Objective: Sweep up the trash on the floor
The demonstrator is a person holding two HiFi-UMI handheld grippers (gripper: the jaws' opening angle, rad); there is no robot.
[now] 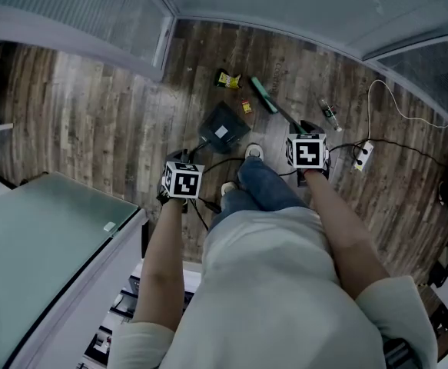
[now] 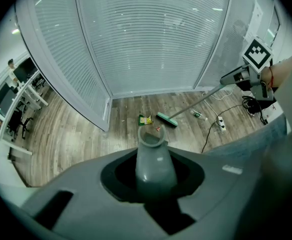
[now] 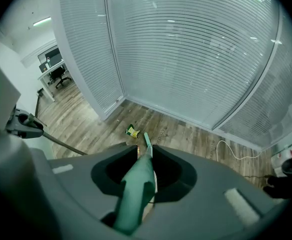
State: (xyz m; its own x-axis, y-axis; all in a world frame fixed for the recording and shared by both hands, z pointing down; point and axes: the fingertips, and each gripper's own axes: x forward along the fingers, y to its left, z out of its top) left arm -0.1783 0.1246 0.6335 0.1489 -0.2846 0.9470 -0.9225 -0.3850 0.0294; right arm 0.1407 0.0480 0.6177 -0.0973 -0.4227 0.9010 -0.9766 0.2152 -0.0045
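In the head view, the left claw (image 1: 184, 177) holds a long-handled dustpan (image 1: 222, 127) set on the floor just ahead of it, probably parked to receive debris. The right claw (image 1: 306, 146) angles a broom so its green head (image 1: 263, 96) sits farther out, beside a small red scrap (image 1: 246, 107) and near a yellow snack wrapper (image 1: 227, 79). A bottle (image 1: 330, 114) lies ahead of the right claw, apart from the rest. The left gripper view shows that claw's jaws clamped on the dustpan's grey handle (image 2: 156, 166), with the trash straight beyond. In the right gripper view the jaws grip the broom's green handle (image 3: 135, 191), which points towards the wrapper and looks poised to sweep it.
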